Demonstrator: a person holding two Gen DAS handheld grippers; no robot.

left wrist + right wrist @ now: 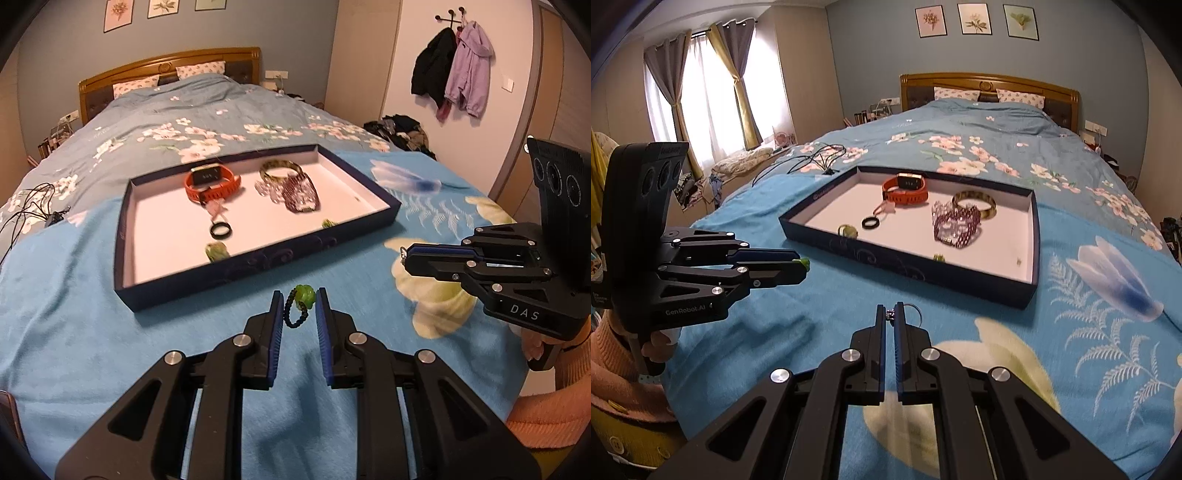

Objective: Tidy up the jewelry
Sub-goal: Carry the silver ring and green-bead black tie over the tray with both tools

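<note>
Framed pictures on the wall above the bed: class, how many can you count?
3. All hang in a row above the headboard: the left picture, the middle picture and the right picture. None looks hidden.

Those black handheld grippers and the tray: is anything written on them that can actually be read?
"DAS": on the right gripper body.
"GenRobot.AI": on the left gripper body.
Small white label on the left gripper's rear edge: too small to read.
Round emblem on the navy jewelry tray rim: blurred, unreadable.
Orange watch screen: unreadable.
</note>
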